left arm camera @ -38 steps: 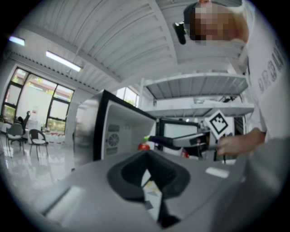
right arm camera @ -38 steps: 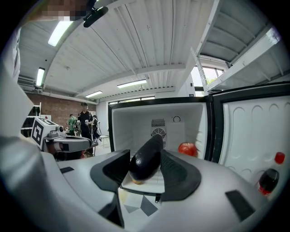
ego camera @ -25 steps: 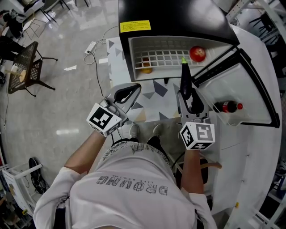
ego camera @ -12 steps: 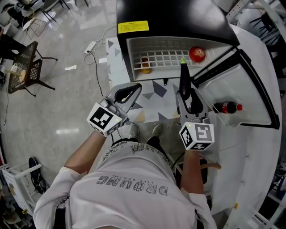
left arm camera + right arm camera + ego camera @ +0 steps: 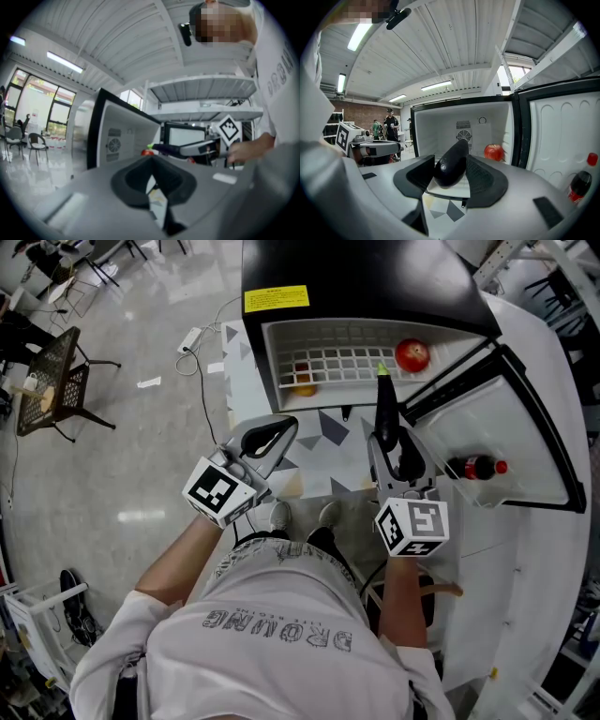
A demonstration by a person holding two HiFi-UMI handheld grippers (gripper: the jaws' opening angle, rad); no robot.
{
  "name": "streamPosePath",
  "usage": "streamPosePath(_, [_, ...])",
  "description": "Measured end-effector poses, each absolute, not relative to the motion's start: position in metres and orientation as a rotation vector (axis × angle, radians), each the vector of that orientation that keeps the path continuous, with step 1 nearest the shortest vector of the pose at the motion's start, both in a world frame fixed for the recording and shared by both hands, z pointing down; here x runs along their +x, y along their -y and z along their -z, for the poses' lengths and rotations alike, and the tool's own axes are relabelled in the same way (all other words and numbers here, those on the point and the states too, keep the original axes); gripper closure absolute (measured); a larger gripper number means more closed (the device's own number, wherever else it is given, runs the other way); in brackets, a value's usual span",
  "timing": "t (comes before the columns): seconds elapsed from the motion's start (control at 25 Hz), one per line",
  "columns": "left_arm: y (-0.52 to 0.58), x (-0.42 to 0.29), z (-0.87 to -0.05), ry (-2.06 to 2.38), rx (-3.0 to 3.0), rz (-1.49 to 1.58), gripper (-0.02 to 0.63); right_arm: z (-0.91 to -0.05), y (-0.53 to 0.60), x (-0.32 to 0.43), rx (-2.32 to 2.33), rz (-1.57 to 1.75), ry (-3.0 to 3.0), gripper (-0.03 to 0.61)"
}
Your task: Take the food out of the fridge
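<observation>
Nearest, the person's white shirt (image 5: pixel 281 634) fills the lower head view.

Left gripper (image 5: pixel 284 425): held level, to the left of the fridge front. Its jaw tips are together with nothing between them.

Right gripper (image 5: pixel 392 442): tilted slightly down. Its jaws stand wide and are clamped on the eggplant (image 5: pixel 451 164), with the pads (image 5: pixel 485 180) against its two flanks.

Eggplant: dark purple and glossy, lying lengthwise along the jaws. Its green stem end (image 5: pixel 382 368) points away from the person toward the fridge. It hangs in front of the open cabinet. From above, the tip overlaps the shelf's front edge, and whether it is inside cannot be told.

Below the grippers, a mat (image 5: pixel 330 437) patterned with grey triangles lies on the floor (image 5: pixel 122 456) before the fridge (image 5: pixel 356 277). The fridge top is black and bears a yellow label (image 5: pixel 277 298).

Inside, a white wire shelf (image 5: pixel 337 360) carries a red apple (image 5: pixel 412 354) near the right wall, apart from the eggplant. A small orange item (image 5: pixel 306 386) shows below the shelf at left, too small to name.

Door (image 5: pixel 525 418): swung open at right, its rack holding a dark bottle (image 5: pixel 476 466) with a red cap.

Farther left, a power strip (image 5: pixel 192 336) lies on the floor and a chair (image 5: pixel 52 381) stands on it.
</observation>
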State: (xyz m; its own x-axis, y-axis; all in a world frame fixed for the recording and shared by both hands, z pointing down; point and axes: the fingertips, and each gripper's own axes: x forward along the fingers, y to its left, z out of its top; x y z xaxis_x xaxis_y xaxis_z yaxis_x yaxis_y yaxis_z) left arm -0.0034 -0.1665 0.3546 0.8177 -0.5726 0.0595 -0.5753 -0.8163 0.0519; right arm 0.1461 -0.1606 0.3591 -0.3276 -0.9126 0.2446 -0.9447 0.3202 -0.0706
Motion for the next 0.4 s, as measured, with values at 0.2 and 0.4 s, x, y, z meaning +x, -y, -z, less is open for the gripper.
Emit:
streamPosePath(0.2, [0.1662,0.0001,-0.3547,0.923,2.928,-0.063,0.606,-0.3608,0.1605,0.1486,1.713,-0.310,2.419,0.376])
streamPosePath(0.4, [0.1656,0.0018,-0.3566,0.924,2.909,-0.044,0.606,-0.3620,0.1597,0.1516,1.715,-0.314,2.417,0.376])
